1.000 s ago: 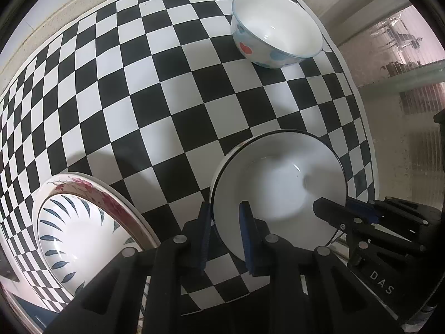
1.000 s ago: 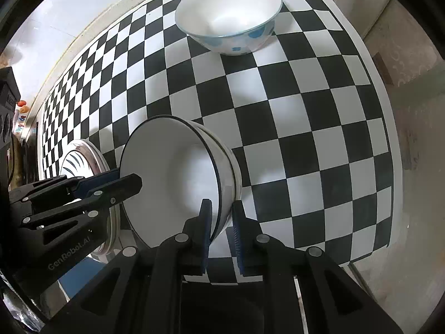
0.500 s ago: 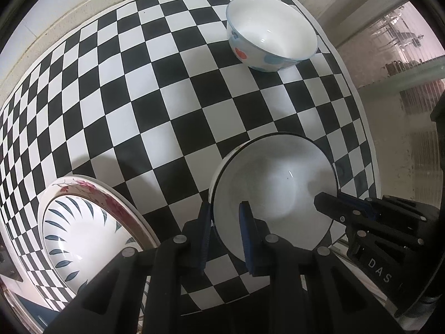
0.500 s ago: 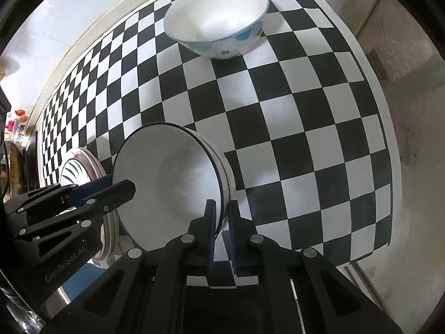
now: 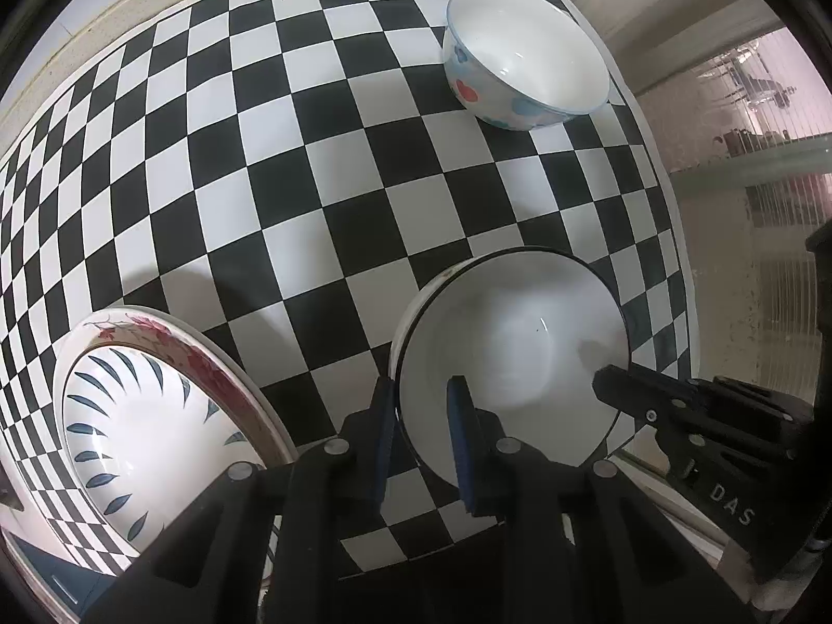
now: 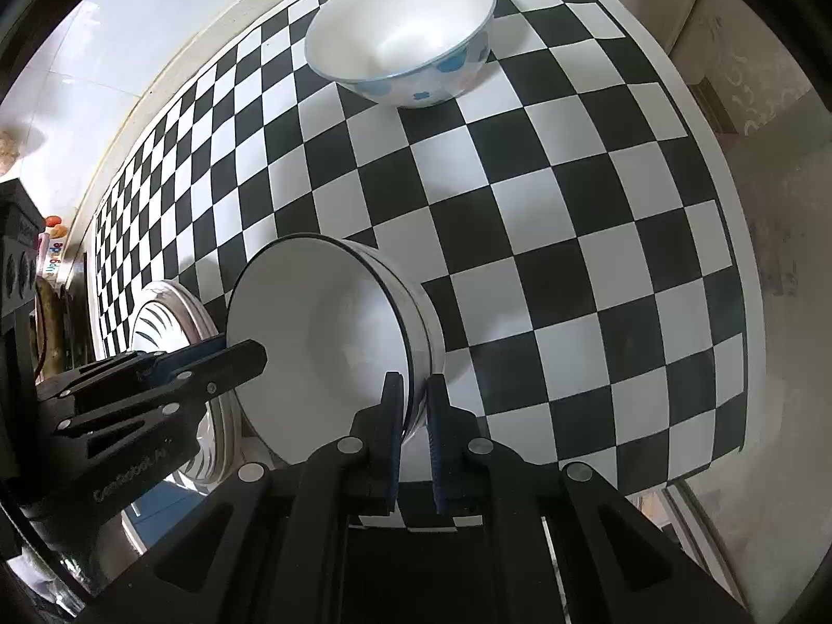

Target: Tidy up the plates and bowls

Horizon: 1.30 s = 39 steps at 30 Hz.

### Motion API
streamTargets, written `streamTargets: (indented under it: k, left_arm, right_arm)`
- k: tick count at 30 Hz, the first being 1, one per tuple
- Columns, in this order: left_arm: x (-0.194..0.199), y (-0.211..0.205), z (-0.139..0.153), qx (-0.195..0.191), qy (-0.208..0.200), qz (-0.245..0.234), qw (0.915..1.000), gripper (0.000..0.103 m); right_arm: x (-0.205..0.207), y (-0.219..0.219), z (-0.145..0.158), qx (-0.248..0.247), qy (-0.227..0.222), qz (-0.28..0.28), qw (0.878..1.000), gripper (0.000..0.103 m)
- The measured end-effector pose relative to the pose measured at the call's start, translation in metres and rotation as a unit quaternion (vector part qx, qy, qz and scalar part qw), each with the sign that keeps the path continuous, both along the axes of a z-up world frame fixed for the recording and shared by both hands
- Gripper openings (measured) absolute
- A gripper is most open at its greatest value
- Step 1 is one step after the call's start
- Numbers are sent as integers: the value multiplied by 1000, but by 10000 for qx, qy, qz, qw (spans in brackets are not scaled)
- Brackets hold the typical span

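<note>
A white bowl with a dark rim (image 5: 515, 353) (image 6: 322, 348) is held above the checkered cloth. My left gripper (image 5: 420, 416) is shut on its near-left rim, and my right gripper (image 6: 413, 405) is shut on its right rim. Each gripper shows in the other's view, the right one (image 5: 676, 411) and the left one (image 6: 156, 379). A white bowl with blue and red spots (image 5: 525, 52) (image 6: 405, 31) stands upright at the far side of the cloth. A stack of plates with blue leaf marks and a pink flowered rim (image 5: 151, 421) (image 6: 177, 343) lies at the near left.
The black and white checkered cloth (image 5: 291, 166) (image 6: 572, 197) covers the table. Its right edge (image 5: 671, 239) and near edge drop off to the floor. A wall runs along the far side. Dark items (image 6: 21, 270) stand at the far left.
Both grippers hold the dark-rimmed bowl throughout. The views have shifted slightly, bringing the spotted bowl a little nearer and lower in frame.
</note>
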State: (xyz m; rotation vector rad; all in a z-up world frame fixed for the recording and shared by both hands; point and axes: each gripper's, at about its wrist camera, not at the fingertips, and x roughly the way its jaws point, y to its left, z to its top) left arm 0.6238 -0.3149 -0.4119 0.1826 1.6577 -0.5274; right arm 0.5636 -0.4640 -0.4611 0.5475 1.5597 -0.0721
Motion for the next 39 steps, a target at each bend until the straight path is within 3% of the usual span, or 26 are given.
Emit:
streamTargets:
  k: [7, 15, 19, 21, 30, 39]
  left_arm:
    - [-2, 5, 11, -58, 3, 63, 10000, 18]
    - [13, 2, 51, -201, -482, 130, 9986, 19]
    - [42, -12, 55, -266, -500, 204, 9982, 22]
    - [59, -22, 53, -294, -486, 213, 9982, 23]
    - [135, -67, 27, -346, -236, 353, 9985, 25]
    - [171, -97, -12, -51, 55, 271, 9996, 25]
  right_arm:
    - [0, -2, 2, 27, 55, 60, 10000, 10]
    - [3, -29, 17, 25, -73, -207, 9998, 11]
    - [20, -53, 24, 63, -174, -389, 9991, 28]
    - [30, -67, 28, 53, -283, -516, 9983, 42]
    - [95, -120, 19, 383, -468, -1009, 9931, 43]
    - [145, -129, -20, 466, -173, -862, 9950, 43]
